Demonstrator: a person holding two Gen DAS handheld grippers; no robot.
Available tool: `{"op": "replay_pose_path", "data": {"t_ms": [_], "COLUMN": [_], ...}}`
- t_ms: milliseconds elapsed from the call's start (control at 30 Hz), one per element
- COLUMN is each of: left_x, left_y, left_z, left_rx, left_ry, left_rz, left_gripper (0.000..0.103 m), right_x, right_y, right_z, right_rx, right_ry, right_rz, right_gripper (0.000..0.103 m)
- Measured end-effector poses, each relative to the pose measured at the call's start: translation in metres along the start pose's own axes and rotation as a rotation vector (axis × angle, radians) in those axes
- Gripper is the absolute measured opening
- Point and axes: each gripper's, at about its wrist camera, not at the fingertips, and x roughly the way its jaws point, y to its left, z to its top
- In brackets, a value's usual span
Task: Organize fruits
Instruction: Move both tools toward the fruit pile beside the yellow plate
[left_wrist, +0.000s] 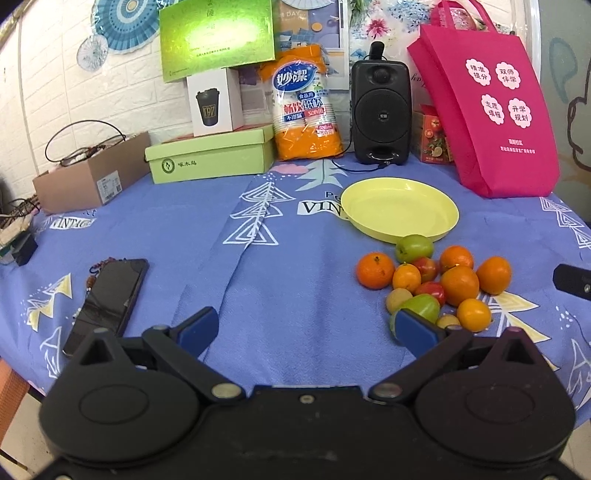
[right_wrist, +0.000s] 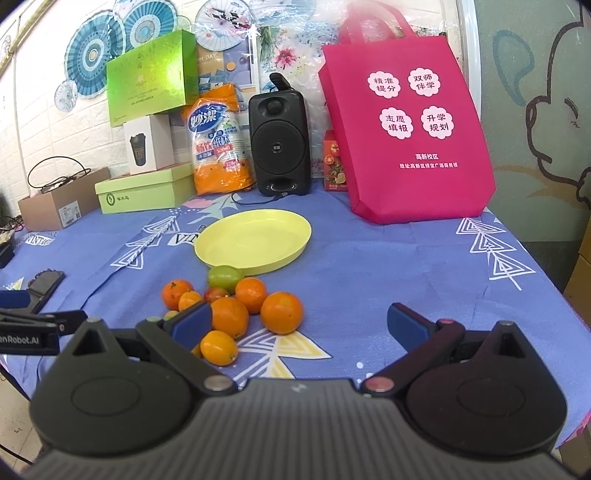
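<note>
Left wrist view: left gripper (left_wrist: 308, 330) spread wide over the blue patterned tablecloth (left_wrist: 295, 280), gripping nothing, blue fingertips (left_wrist: 197, 326) far apart. Right-hand fingertip overlapping a green pear-shaped fruit (left_wrist: 424, 306), long axis tilted, narrow end up and to the right. Loose fruit pile (left_wrist: 436, 280) to the right of centre: largest orange (left_wrist: 460, 286) in the middle, a flat-topped mandarin (left_wrist: 375, 270) on the left edge, small red fruits between them, a round green fruit (left_wrist: 413, 248) at the far side just beside the rim of the yellow plate (left_wrist: 400, 210). Plate bare, lying flat beyond the pile. Black phone (left_wrist: 109, 302) on the left, long axis running away and slightly rightward. Black speaker (left_wrist: 380, 110), pink tote bag (left_wrist: 484, 122), pack of paper cups (left_wrist: 304, 107) and green boxes (left_wrist: 210, 158) along the back.

Right wrist view: right gripper (right_wrist: 299, 326) likewise wide, nothing between the jaws. Pile left of centre, partly behind the left fingertip (right_wrist: 192, 325). Nearest, a small oval orange fruit (right_wrist: 218, 348), long axis slanting down to the right. Same yellow plate beyond, green fruit touching or nearly touching its near rim; cannot tell which. Part of the left gripper at the left edge.
</note>
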Motion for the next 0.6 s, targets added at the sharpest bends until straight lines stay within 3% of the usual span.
{"op": "replay_pose_path", "data": {"t_ms": [300, 467, 600], "left_x": [0.002, 0.006, 0.011], "left_y": [-0.002, -0.009, -0.009], "left_z": [0.003, 0.004, 0.004], "left_rx": [0.009, 0.050, 0.048], "left_ry": [0.007, 0.008, 0.015], "left_rz": [-0.020, -0.006, -0.036], "left_gripper": [0.103, 0.103, 0.103], "right_x": [0.005, 0.008, 0.011], "right_y": [0.006, 0.007, 0.008], "right_z": [-0.003, -0.004, -0.005], "right_rx": [-0.060, -0.073, -0.091], "right_ry": [-0.009, -0.005, 0.007], "right_rz": [0.000, 0.030, 0.054], "right_gripper": [0.103, 0.103, 0.103]}}
